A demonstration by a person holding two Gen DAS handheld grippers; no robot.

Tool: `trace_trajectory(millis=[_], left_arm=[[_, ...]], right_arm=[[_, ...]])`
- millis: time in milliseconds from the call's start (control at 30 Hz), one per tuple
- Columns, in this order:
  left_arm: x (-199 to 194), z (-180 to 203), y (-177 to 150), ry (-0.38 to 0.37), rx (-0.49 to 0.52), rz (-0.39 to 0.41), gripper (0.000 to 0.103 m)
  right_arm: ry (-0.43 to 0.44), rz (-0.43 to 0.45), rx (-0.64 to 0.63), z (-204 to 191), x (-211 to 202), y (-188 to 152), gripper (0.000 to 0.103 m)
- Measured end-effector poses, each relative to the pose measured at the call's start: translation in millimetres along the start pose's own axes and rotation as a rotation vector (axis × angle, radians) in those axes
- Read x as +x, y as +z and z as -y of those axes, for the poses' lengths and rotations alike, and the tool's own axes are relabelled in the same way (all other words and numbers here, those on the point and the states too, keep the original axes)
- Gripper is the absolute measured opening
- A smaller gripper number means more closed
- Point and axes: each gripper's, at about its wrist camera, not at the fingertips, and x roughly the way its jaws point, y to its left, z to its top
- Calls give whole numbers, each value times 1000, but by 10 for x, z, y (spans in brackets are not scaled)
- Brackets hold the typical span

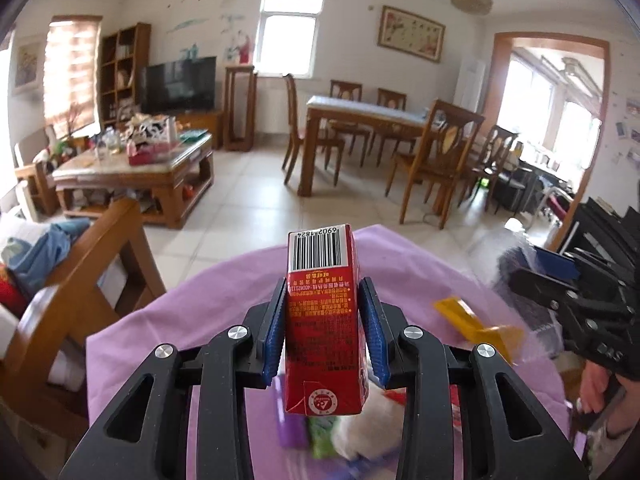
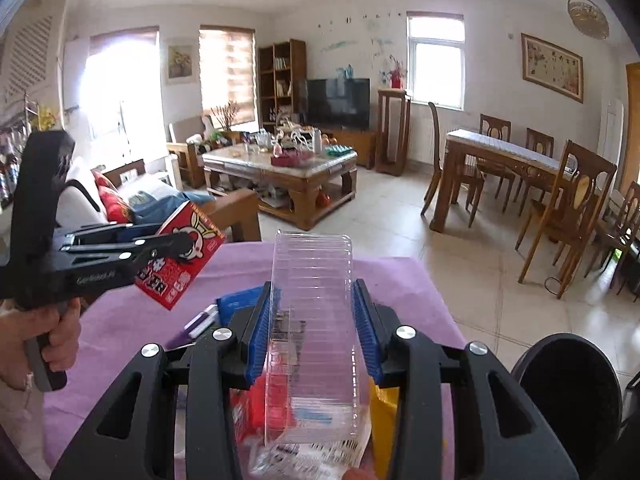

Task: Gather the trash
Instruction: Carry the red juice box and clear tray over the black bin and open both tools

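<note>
My left gripper [image 1: 323, 334] is shut on a red drink carton [image 1: 323, 320] with a barcode on top, held above a table under a purple cloth [image 1: 168, 328]. The same carton [image 2: 178, 258] and left gripper [image 2: 160, 246] show at the left of the right wrist view. My right gripper [image 2: 314, 328] is shut on a clear plastic container [image 2: 314, 332], held above the cloth. The right gripper [image 1: 568, 300] shows at the right edge of the left wrist view. Loose trash lies on the cloth: a yellow wrapper [image 1: 476, 324], white paper [image 1: 368, 428], a purple packet [image 2: 200, 324].
A black round bin [image 2: 568, 384] stands at the lower right. A wooden sofa arm [image 1: 80, 280] is left of the table. A coffee table [image 2: 280, 164] and a dining table [image 2: 508, 156] with chairs stand across the tiled floor.
</note>
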Motion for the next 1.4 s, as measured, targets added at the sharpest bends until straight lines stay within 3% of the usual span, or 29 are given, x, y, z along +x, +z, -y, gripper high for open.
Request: trace_trajectory(millis=[167,400,800,933,1167,1400], left_arm=[[-388,359,-67,-33,31,42,35],[-499,1108,-177,-109,88,61,35],[212,2666,-333,-254,198,-3,35],[502,3013,-388,-276,207,-25,35],[1052,3464,-463,-295,198,-81,36],[1449,3715,-477,-294,211,-108,36]], right_arm=[[-9,47,5,14,-375,-36,38],[-132,105,-1,193,-765,-133,39],[-443,155,104,1211,-1303,-478,39],[-514,157,142,1483,-1377,-616,39],[-595,162,166,1810,-1407,-810,39],[-599,152,201,2012,-1348,-985,39]])
